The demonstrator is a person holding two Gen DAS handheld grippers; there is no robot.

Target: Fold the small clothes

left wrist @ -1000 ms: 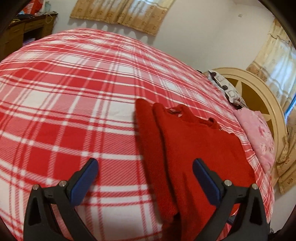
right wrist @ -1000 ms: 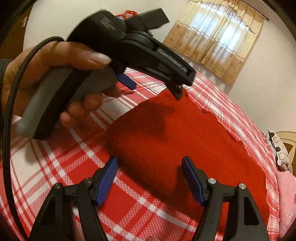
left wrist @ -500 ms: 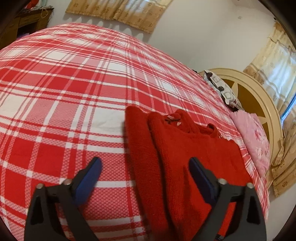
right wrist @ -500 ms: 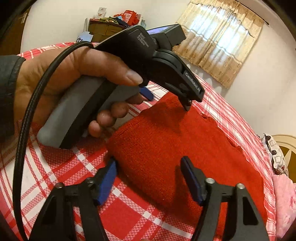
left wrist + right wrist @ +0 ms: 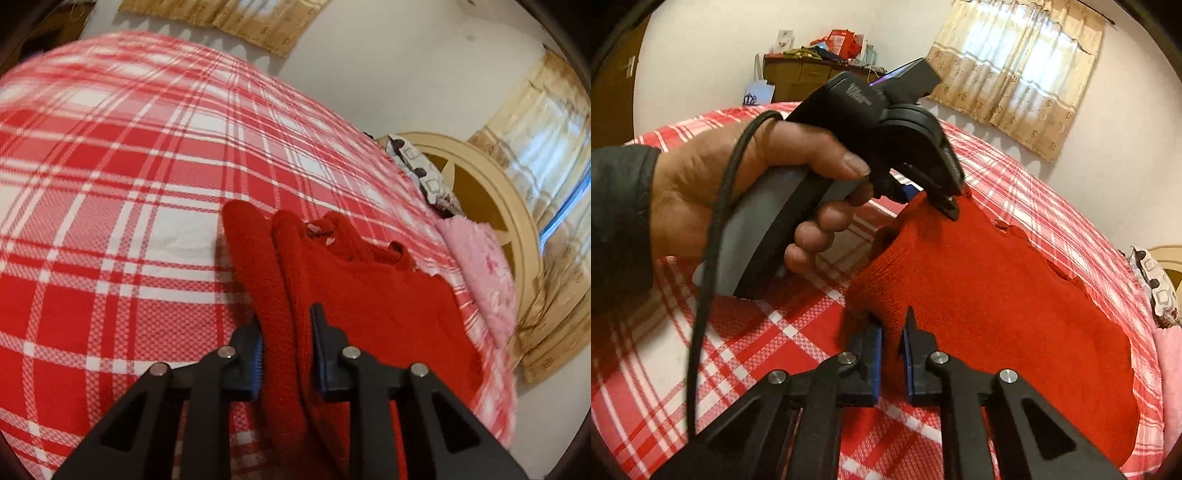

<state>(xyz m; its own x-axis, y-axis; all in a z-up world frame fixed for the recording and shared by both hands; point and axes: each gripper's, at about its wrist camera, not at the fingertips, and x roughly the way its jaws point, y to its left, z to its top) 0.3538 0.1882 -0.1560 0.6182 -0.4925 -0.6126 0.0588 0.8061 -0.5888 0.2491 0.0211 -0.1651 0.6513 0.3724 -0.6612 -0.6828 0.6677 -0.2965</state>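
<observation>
- Red knitted sweater (image 5: 997, 314) – a small one, lying flat on the bed, its near edge caught at two points.
- The right gripper (image 5: 892, 345) is clamped on the sweater's near corner, with a pinch of knit bunched between the blue pads.
- The left gripper (image 5: 286, 345) is closing on the folded side edge; red knit sits between the narrowing jaws. From the right camera the left hand (image 5: 738, 206) shows on its grey handle, the tip (image 5: 947, 203) down on the far corner.
- Two holds along one edge – my guess is they mean to lift that edge together and carry it over in a fold.
- Underneath, a red-and-white plaid bedspread (image 5: 110, 221), smooth and roomy.
- Farther off: a pink pillow (image 5: 480, 266) by a cream headboard (image 5: 517, 221), beige curtains (image 5: 1015, 66), a cluttered wooden dresser (image 5: 812, 77).
</observation>
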